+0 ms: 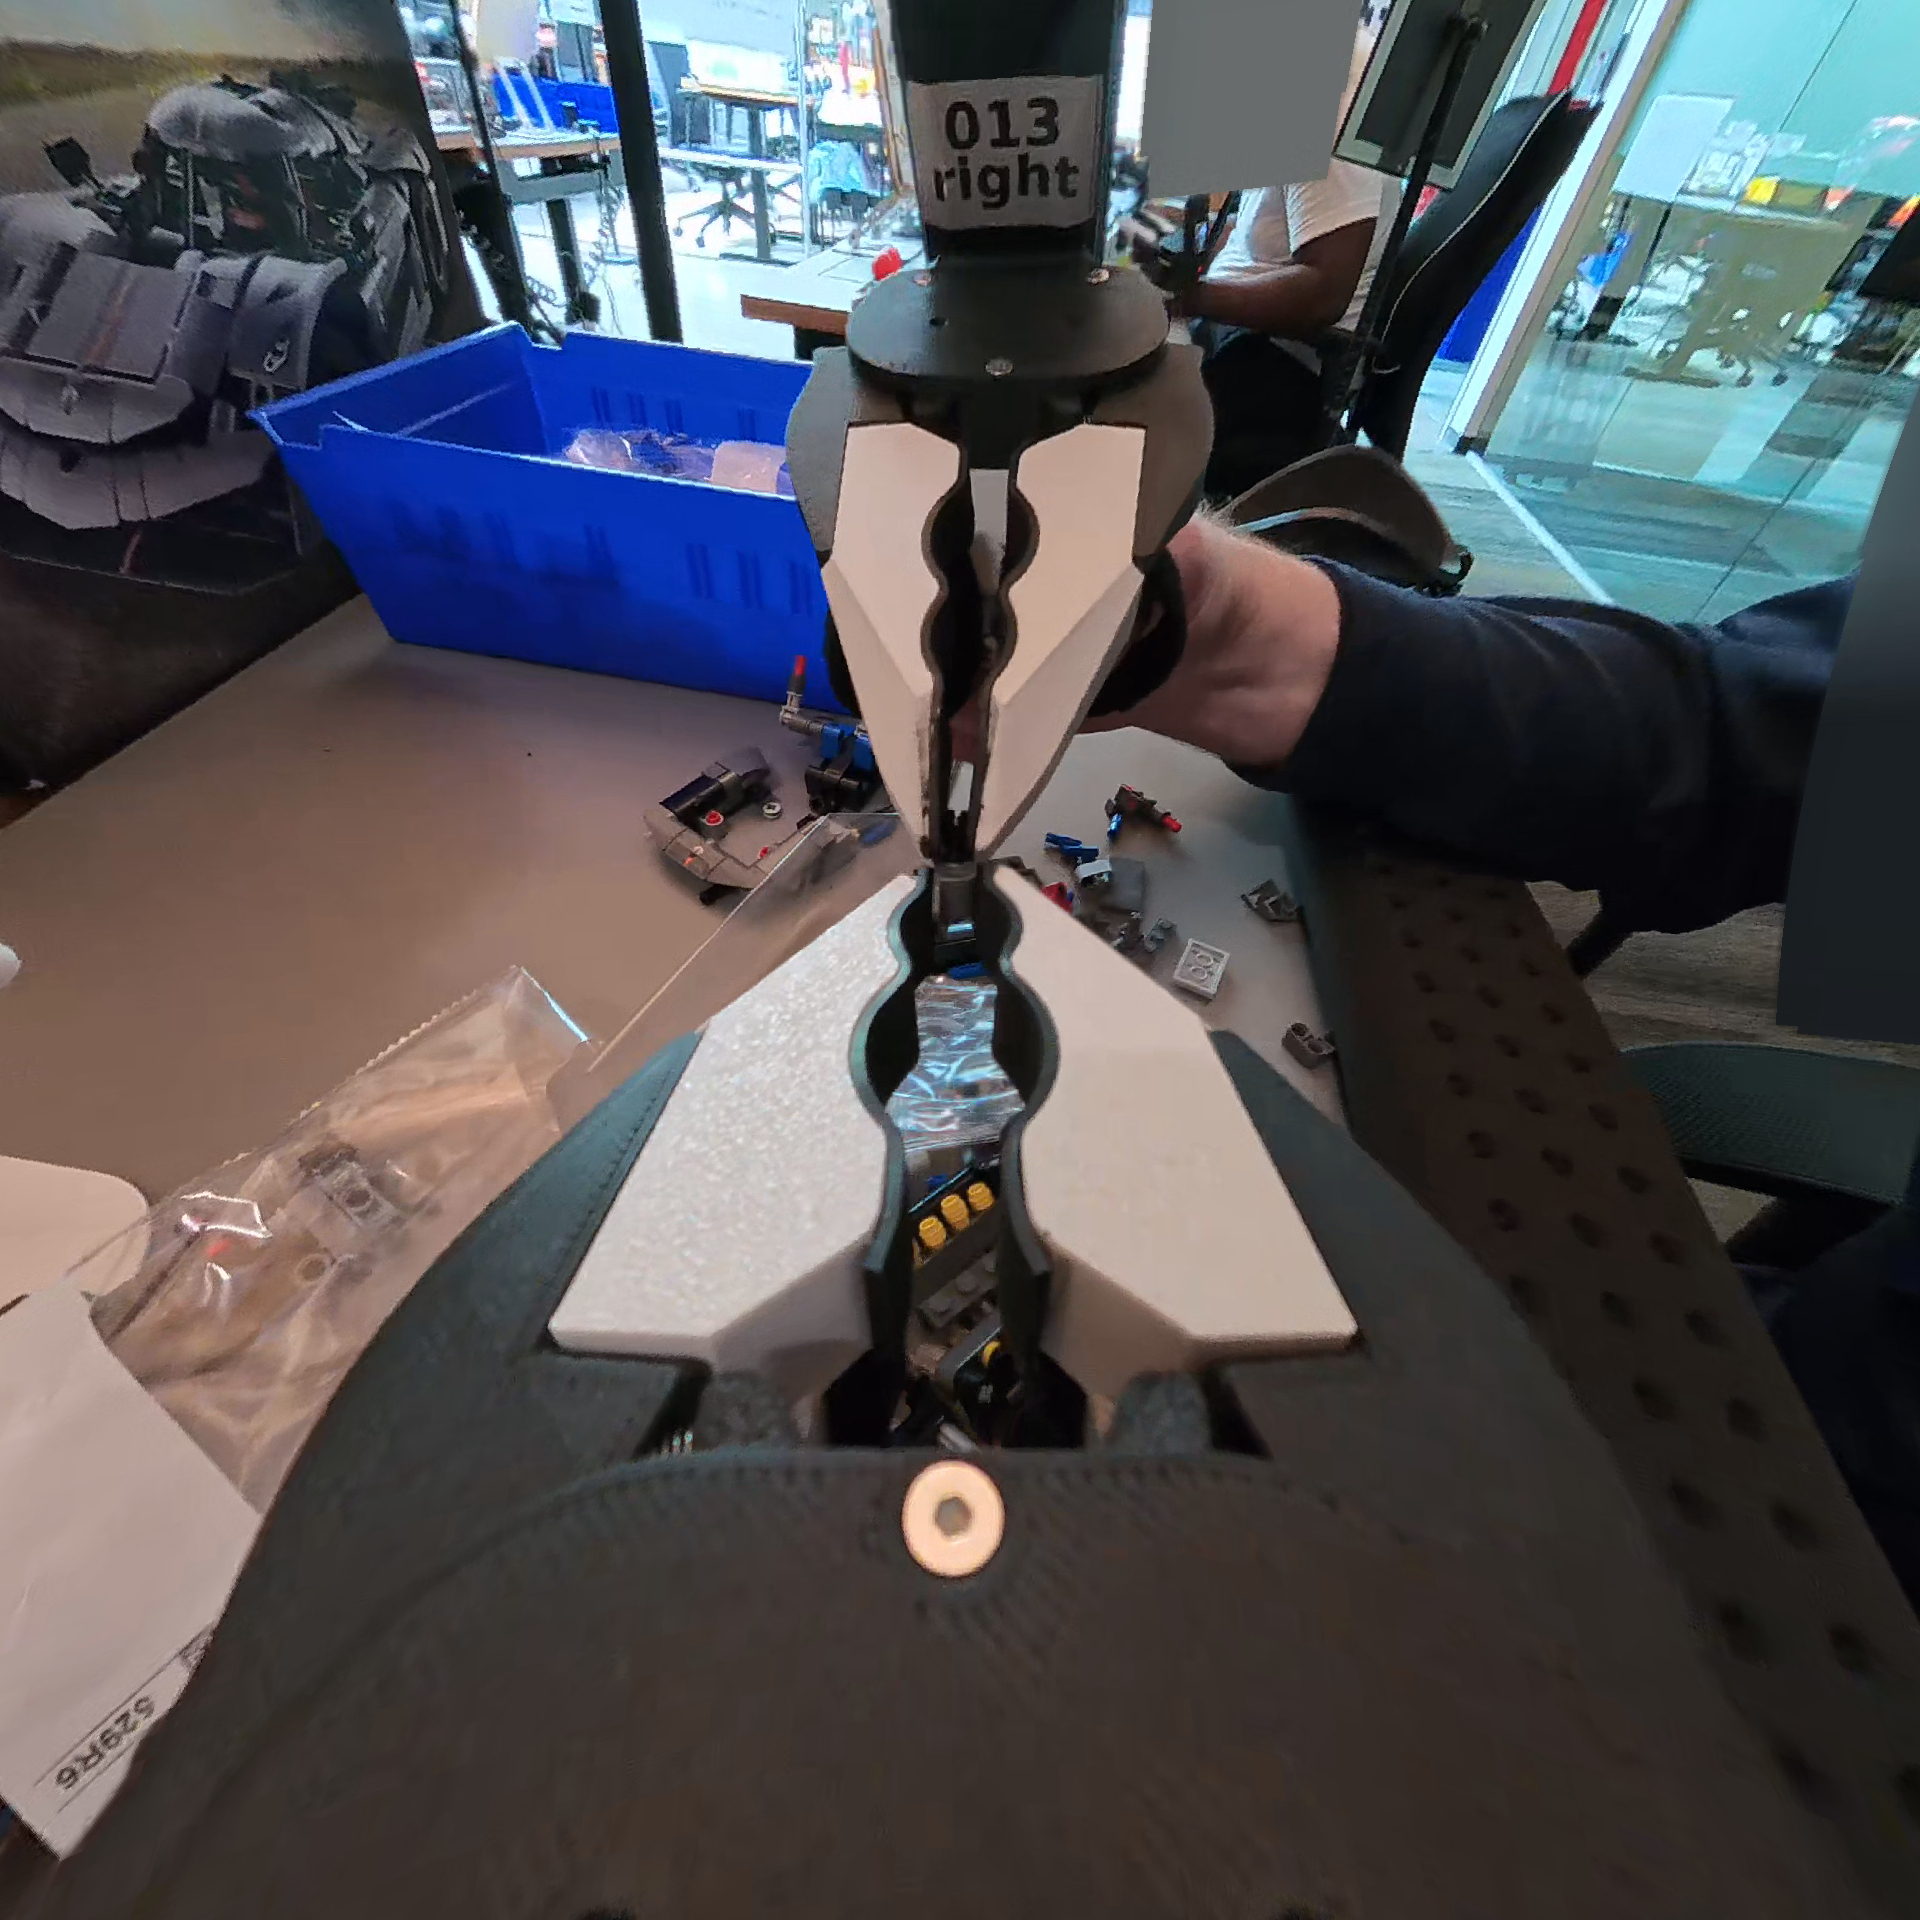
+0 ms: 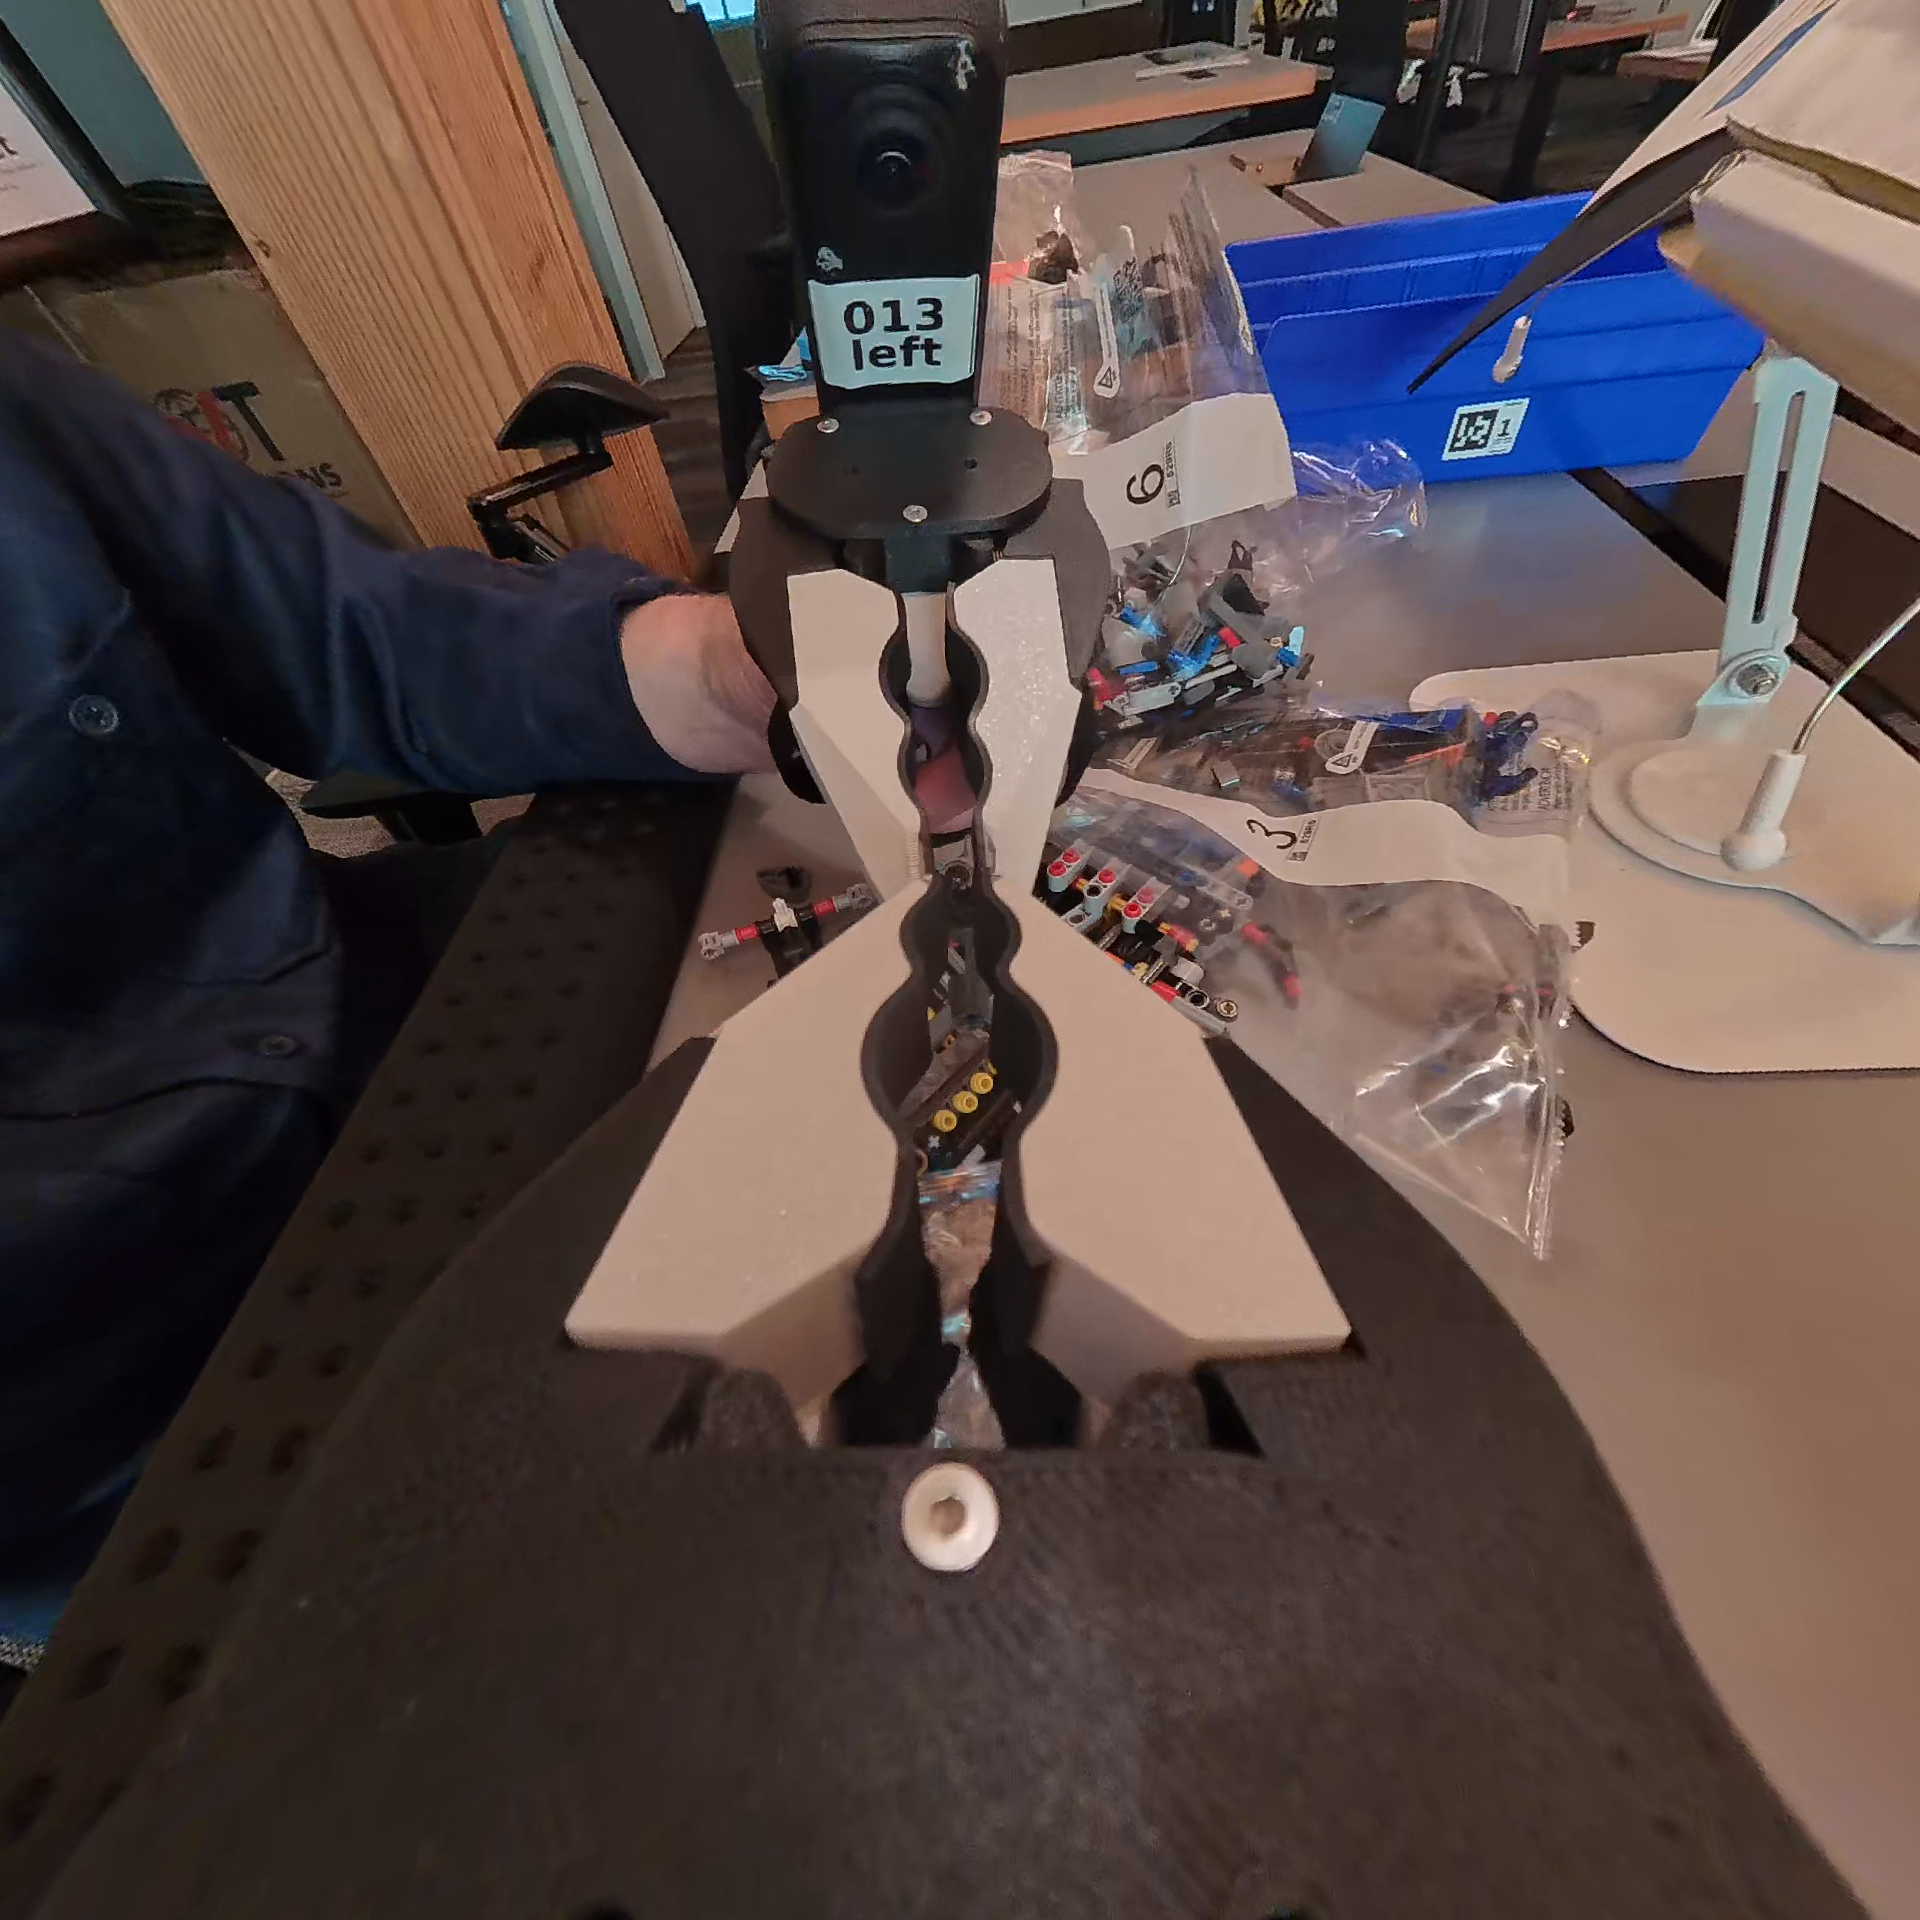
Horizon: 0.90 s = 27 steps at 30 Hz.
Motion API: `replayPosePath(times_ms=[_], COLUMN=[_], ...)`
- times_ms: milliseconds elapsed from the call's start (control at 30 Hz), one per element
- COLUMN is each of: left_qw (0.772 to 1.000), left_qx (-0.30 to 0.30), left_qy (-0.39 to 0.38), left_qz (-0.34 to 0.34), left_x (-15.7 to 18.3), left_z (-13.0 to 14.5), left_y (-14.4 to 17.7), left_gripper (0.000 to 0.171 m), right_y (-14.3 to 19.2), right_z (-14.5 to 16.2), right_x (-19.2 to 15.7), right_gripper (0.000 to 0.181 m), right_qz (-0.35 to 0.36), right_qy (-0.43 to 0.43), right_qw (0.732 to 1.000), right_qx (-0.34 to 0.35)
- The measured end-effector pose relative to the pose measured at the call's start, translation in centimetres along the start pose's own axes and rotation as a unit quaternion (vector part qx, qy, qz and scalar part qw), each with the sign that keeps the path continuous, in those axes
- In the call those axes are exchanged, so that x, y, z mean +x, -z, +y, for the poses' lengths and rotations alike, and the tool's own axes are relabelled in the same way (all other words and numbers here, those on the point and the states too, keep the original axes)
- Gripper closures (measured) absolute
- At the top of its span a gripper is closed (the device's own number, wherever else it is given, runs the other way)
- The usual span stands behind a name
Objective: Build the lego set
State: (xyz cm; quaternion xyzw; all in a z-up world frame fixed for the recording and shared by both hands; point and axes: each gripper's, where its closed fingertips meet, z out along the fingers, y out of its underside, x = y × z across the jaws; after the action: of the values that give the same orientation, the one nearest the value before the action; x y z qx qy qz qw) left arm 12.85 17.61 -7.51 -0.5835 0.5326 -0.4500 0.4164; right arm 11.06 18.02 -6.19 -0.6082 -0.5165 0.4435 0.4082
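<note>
Grey table (image 1: pixel 312 831), blue bin (image 1: pixel 540 520), bagged parts (image 2: pixel 1351 831), both grippers' fingers (image 1: pixel 790 1091) pinching 1 small lego piece (image 1: pixel 951 894).

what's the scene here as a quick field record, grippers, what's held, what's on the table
left gripper: closed on a small grey lego piece
right gripper: tip to tip with the left, pinching a small piece; whether it is the same piece is unclear
table: grey, loose lego parts scattered
small build: lying on table, untouched
blue bin: far side
parts bags: clear, piled beside the grippers
</note>
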Motion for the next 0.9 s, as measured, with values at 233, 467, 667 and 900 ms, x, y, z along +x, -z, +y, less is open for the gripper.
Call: replayPosePath(times_ms=[233,467,667,900], left_qw=[0.999,0.992,0.988,0.990], left_qx=[-0.034,-0.093,-0.110,-0.097], left_qy=[-0.019,-0.083,-0.102,-0.086], left_qz=[-0.008,-0.021,-0.019,-0.059], left_x=[0.1,0.6,1.0,-1.3], left_z=[0.7,1.5,1.8,0.9], left_y=[0.0,0.1,0.2,3.2], left_gripper=[0.166,0.166,0.166,0.167], right_y=[-0.1,-0.2,-0.2,5.8], right_z=[0.5,1.3,1.8,-0.9], right_x=[-0.2,-0.9,-1.3,0.5], right_gripper=[0.181,0.181,0.181,0.181], right_qz=[0.013,0.019,0.013,0.073], right_qy=[0.022,0.057,0.064,0.047], right_qw=[0.999,0.995,0.994,0.996], right_qx=[-0.030,-0.076,-0.093,-0.004])
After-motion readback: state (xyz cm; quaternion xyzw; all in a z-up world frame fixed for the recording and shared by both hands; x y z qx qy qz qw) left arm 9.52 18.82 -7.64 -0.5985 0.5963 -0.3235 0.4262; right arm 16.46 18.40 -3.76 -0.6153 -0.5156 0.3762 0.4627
